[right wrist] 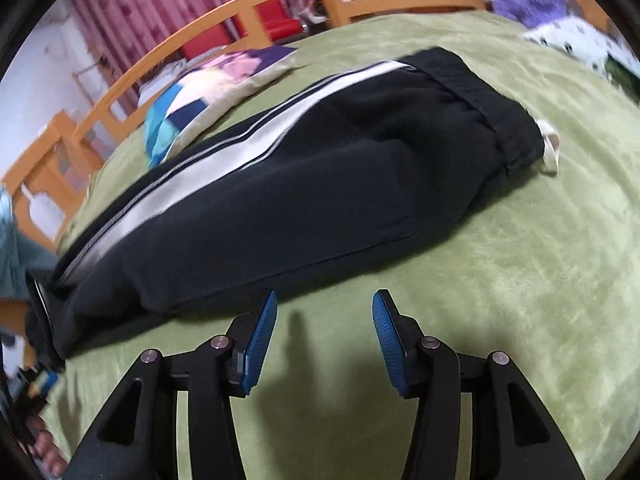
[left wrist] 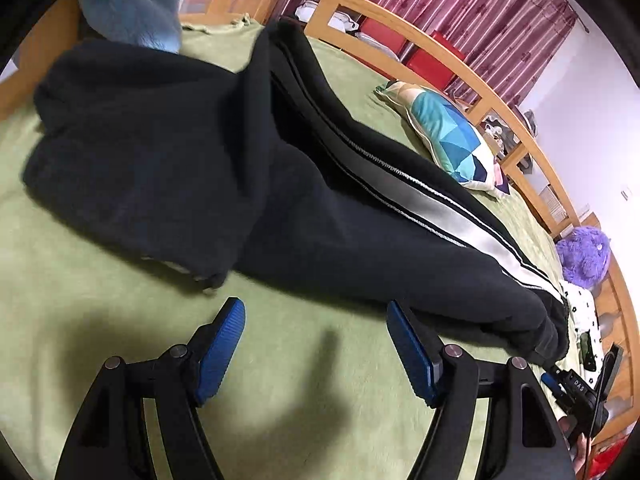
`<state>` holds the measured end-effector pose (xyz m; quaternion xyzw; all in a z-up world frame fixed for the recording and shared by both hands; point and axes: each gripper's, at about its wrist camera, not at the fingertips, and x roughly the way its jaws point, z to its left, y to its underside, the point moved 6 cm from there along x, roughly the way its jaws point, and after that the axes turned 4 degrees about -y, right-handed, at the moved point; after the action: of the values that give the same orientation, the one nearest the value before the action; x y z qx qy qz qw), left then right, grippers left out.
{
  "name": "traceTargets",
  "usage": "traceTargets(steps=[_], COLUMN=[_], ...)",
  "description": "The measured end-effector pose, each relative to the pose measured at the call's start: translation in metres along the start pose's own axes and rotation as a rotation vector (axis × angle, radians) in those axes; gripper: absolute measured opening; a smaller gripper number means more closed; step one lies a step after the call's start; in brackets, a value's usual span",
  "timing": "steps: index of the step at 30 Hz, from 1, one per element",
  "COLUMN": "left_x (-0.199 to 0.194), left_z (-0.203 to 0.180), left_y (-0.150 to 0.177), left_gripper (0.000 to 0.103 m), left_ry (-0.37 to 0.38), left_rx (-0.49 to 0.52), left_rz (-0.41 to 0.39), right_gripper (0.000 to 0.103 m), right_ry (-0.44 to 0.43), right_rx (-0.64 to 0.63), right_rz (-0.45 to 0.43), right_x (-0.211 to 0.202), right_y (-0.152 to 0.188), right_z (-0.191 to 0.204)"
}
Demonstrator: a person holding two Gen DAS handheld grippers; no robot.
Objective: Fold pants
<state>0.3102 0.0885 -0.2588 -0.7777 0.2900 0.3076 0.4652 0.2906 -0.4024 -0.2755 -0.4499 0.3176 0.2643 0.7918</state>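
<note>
Black track pants (left wrist: 320, 216) with a white side stripe lie on a green blanket (left wrist: 100, 300). The leg end is folded back over itself at the left of the left wrist view. In the right wrist view the pants (right wrist: 320, 200) lie lengthwise, waistband and white drawstring (right wrist: 550, 148) at the right. My left gripper (left wrist: 316, 312) is open and empty, just short of the pants' near edge. My right gripper (right wrist: 324, 304) is open and empty, close to the pants' near edge. The right gripper also shows in the left wrist view (left wrist: 548, 378), beside the waistband end.
A blue patterned cushion (left wrist: 448, 136) lies beyond the pants. A purple plush toy (left wrist: 584, 256) and a spotted white cloth (left wrist: 582, 308) sit near the waistband end. A wooden bed rail (left wrist: 460, 56) runs along the far side. Light blue fabric (left wrist: 132, 4) hangs at the far left.
</note>
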Motion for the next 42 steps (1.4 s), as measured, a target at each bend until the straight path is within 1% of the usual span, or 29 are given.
traceTargets(steps=[3,5,7,10,11,12,15,16,17,18,19,20,21,23,25,27,29,32,34,36,37,38,40,41,42], left_x=[0.025,0.034,0.038,0.048,0.051,0.053,0.058,0.058,0.059,0.058,0.057,0.058,0.058,0.048,0.033,0.015,-0.002,-0.023,-0.042,-0.063,-0.069,-0.081,-0.098,-0.106,-0.117], left_z=[0.002,0.005,0.005,0.005,0.005,0.005,0.002,0.001,0.000,0.001,0.001,0.005,0.007,0.012,0.010,0.003,0.000,0.001,0.002,0.001,0.002,0.003,0.003,0.009,0.008], left_y=[-0.003,-0.005,-0.011,-0.018,-0.020,-0.021,-0.024,-0.024,-0.024,-0.024,-0.023,-0.022,-0.023,-0.018,-0.013,-0.004,0.009,0.032,0.053,0.085,0.093,0.111,0.137,0.142,0.158], left_gripper=[0.072,0.072,0.075,0.079,0.080,0.081,0.081,0.079,0.071,0.037,0.016,0.013,0.009,0.008,0.006,0.006,0.006,0.006,0.006,0.006,0.006,0.006,0.006,0.006,0.006], left_ry=[0.009,0.028,0.041,0.031,0.029,0.026,-0.002,-0.006,-0.007,-0.012,-0.006,0.048,0.069,0.101,0.086,0.070,0.072,0.073,0.070,0.066,0.069,0.079,0.090,0.095,0.105], left_rx=[-0.069,-0.107,-0.121,-0.133,-0.148,-0.157,-0.169,-0.168,-0.162,-0.158,-0.160,-0.184,-0.200,-0.223,-0.197,-0.150,-0.135,-0.150,-0.137,-0.108,-0.106,-0.099,-0.081,-0.075,-0.061], left_rz=[0.037,0.038,0.020,0.025,0.021,0.013,-0.006,-0.008,-0.013,-0.010,0.000,0.028,0.034,0.039,0.018,-0.001,0.005,0.025,0.035,0.052,0.058,0.073,0.093,0.099,0.108], right_gripper=[0.051,0.052,0.058,0.066,0.068,0.072,0.072,0.068,0.061,0.040,0.022,0.020,0.018,0.016,0.015,0.015,0.014,0.014,0.014,0.014,0.014,0.014,0.014,0.014,0.014], right_ry=[-0.033,-0.063,-0.094,-0.117,-0.121,-0.124,-0.121,-0.116,-0.113,-0.118,-0.138,-0.152,-0.159,-0.129,-0.109,-0.106,-0.106,-0.113,-0.114,-0.092,-0.076,-0.069,-0.057,-0.052,-0.047], right_rx=[0.076,0.113,0.139,0.151,0.161,0.169,0.178,0.175,0.175,0.177,0.182,0.185,0.185,0.169,0.149,0.134,0.140,0.166,0.184,0.173,0.158,0.151,0.146,0.145,0.149], right_rz=[0.009,0.002,-0.019,-0.023,-0.019,-0.021,-0.037,-0.041,-0.044,-0.049,-0.053,-0.058,-0.069,-0.090,-0.111,-0.113,-0.104,-0.094,-0.093,-0.092,-0.084,-0.081,-0.074,-0.073,-0.074], right_x=[0.015,0.023,0.029,0.039,0.045,0.049,0.058,0.061,0.061,0.060,0.057,0.054,0.048,0.035,0.019,-0.001,-0.017,-0.049,-0.075,-0.097,-0.110,-0.122,-0.148,-0.161,-0.169], right_y=[-0.008,-0.013,-0.022,-0.036,-0.041,-0.045,-0.053,-0.055,-0.056,-0.056,-0.055,-0.056,-0.056,-0.055,-0.050,-0.041,-0.031,-0.010,0.007,0.023,0.033,0.043,0.064,0.072,0.079], right_z=[-0.013,-0.017,-0.017,-0.013,-0.012,-0.010,-0.003,-0.001,0.000,0.001,0.003,0.004,0.005,0.009,0.013,0.014,0.008,-0.007,-0.019,-0.027,-0.033,-0.040,-0.055,-0.063,-0.068])
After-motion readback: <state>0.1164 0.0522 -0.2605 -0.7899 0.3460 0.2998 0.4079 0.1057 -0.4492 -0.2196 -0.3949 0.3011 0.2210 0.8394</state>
